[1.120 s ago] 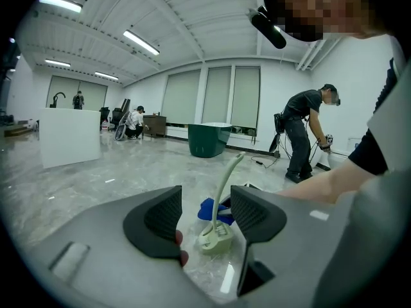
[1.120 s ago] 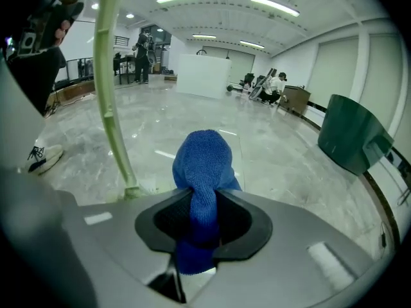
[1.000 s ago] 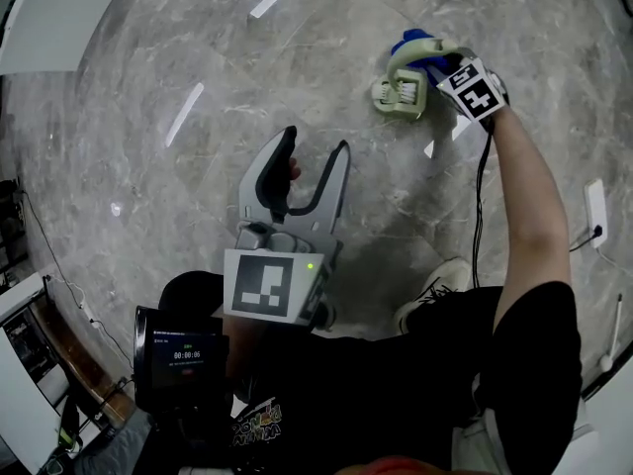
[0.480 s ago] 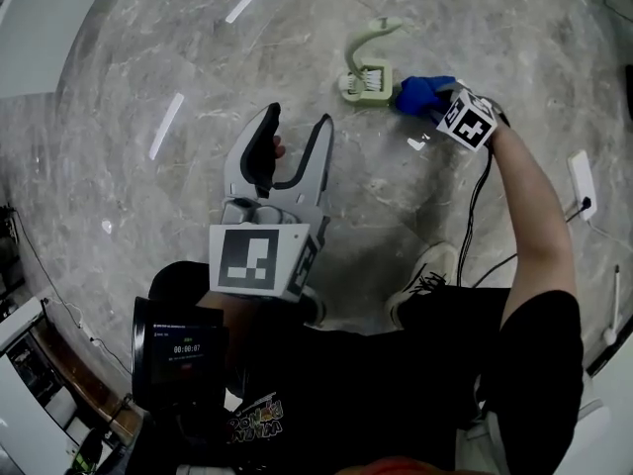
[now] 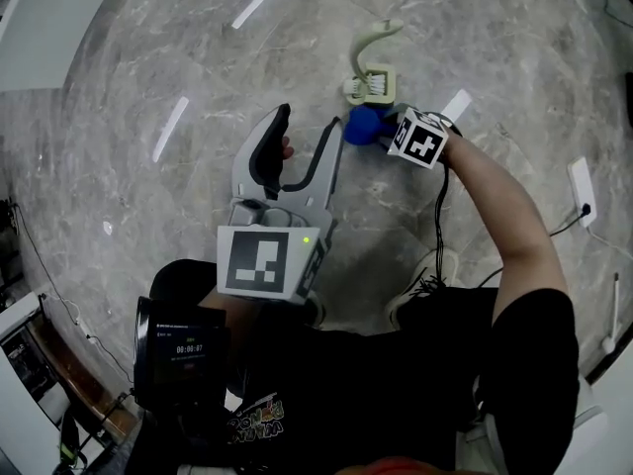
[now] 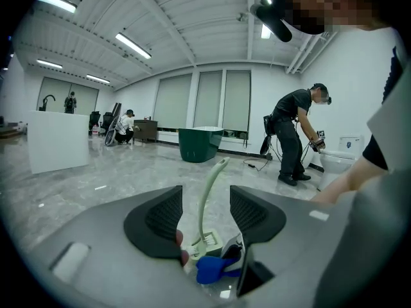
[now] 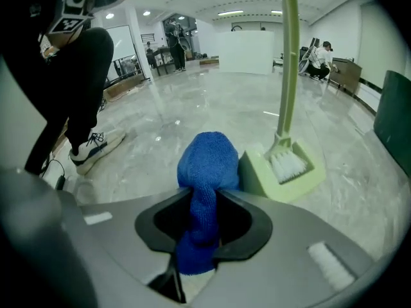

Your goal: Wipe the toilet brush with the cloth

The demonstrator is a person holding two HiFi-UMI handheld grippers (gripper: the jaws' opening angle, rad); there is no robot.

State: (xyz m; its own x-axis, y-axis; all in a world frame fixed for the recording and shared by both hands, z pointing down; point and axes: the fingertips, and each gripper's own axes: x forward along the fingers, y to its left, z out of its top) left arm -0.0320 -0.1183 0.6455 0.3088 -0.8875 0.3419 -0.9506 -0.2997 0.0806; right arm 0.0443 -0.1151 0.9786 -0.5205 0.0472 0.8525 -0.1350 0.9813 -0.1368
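The pale green toilet brush (image 5: 371,79) stands in its holder on the marble floor, its hooked handle (image 5: 382,36) pointing up. My right gripper (image 5: 386,130) is shut on a bunched blue cloth (image 5: 362,125), which hangs just in front of the holder and close to it. In the right gripper view the cloth (image 7: 209,165) bulges out of the jaws, with the holder (image 7: 282,172) and the bristles right beside it. My left gripper (image 5: 310,122) is open and holds nothing, a short way nearer than the brush. Its own view shows the brush (image 6: 207,204) framed between the jaws.
A wall socket with a cable (image 5: 580,182) lies at the right. My shoe (image 5: 427,277) is on the floor below the right arm. In the left gripper view a green tub (image 6: 201,144), a toilet (image 6: 336,160) and several people stand farther off.
My right gripper has carried the blue cloth from the brush holder's right side round to its near side. The left gripper has hardly shifted.
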